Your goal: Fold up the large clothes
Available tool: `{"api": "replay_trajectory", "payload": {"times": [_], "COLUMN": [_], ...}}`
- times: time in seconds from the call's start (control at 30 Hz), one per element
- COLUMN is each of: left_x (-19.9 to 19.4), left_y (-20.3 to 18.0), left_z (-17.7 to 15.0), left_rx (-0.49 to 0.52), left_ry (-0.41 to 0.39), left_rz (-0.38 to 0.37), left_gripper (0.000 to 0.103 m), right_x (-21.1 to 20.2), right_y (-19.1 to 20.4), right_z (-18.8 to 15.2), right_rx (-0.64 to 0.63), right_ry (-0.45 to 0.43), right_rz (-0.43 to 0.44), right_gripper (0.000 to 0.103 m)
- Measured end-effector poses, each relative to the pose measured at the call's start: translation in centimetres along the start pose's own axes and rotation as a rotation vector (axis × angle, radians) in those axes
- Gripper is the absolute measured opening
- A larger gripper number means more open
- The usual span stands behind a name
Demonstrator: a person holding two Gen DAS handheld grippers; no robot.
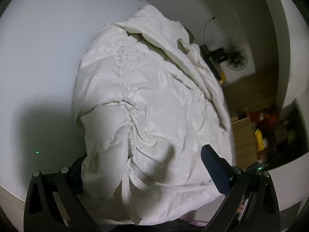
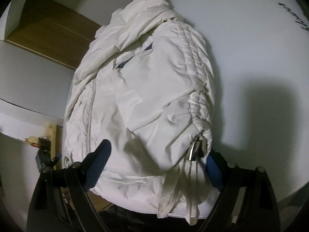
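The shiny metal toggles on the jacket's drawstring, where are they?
In the right wrist view, the metal toggles hang at the puffy white jacket's gathered hem corner, beside the right gripper's blue-padded right finger.

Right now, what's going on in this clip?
A person with a handheld gripper in each hand is folding a white puffer jacket on a white table. The jacket lies bundled, its hood at the far end and its gathered drawstring seam running lengthwise. Both grippers are at the near hem with jaws wide: the left gripper and the right gripper each straddle the fabric, not clamped. Drawstring ribbons hang over the table edge.
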State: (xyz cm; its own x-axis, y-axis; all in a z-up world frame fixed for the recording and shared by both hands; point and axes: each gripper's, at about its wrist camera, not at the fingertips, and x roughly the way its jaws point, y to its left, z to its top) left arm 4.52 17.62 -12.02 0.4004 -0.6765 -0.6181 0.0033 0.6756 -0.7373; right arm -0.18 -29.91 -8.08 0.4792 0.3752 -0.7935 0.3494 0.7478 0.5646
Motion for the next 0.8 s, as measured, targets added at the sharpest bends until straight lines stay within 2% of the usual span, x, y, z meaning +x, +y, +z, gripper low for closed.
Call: {"api": "replay_trajectory", "payload": {"times": [0.03, 0.07, 0.1, 0.13, 0.17, 0.2, 0.23, 0.3, 0.43, 0.67, 0.8], "left_x": [0.0, 0.0, 0.1, 0.2, 0.4, 0.6, 0.9, 1.0, 0.7, -1.1, -2.7], "left_y": [0.2, 0.2, 0.1, 0.0, 0.2, 0.6, 1.3, 1.8, 1.7, 1.0, 0.3], "left_z": [0.1, 0.1, 0.1, 0.2, 0.2, 0.4, 0.5, 0.7, 0.2, -0.5, -1.1], "left_rx": [-0.01, -0.011, -0.003, 0.002, -0.002, -0.017, -0.047, -0.064, -0.06, -0.022, 0.008], "left_ry": [0.0, 0.002, 0.004, 0.004, 0.003, 0.002, 0.007, 0.02, 0.025, 0.07, 0.095], "left_rz": [-0.014, -0.015, 0.0, 0.023, 0.06, 0.084, 0.077, 0.047, 0.068, 0.049, 0.01], "left_gripper": [0.101, 0.1, 0.092, 0.07, 0.056, 0.027, 0.019, 0.016, 0.011, 0.01, 0.01], "right_x": [0.1, 0.3, 0.6, 0.8, 0.9, 0.8, 0.7, 0.7, 0.5, -2.0, -3.7], "right_y": [-0.2, -0.5, -1.1, -1.7, -2.0, -2.2, -2.2, -2.0, -1.6, -0.9, -1.4], "right_z": [-0.1, -0.1, -0.2, -0.1, -0.1, -0.2, -0.3, -0.5, -0.8, -1.6, -2.0], "right_rx": [0.01, 0.024, 0.047, 0.07, 0.08, 0.084, 0.082, 0.068, 0.05, 0.02, 0.026], "right_ry": [0.001, 0.007, 0.014, 0.018, 0.02, 0.02, 0.018, 0.008, -0.005, 0.015, 0.025], "right_rz": [-0.012, -0.02, -0.001, 0.038, 0.05, 0.055, 0.053, 0.037, 0.031, 0.078, 0.109], "right_gripper": [0.051, 0.028, 0.022, 0.02, 0.017, 0.015, 0.015, 0.014, 0.011, 0.009, 0.009]}}
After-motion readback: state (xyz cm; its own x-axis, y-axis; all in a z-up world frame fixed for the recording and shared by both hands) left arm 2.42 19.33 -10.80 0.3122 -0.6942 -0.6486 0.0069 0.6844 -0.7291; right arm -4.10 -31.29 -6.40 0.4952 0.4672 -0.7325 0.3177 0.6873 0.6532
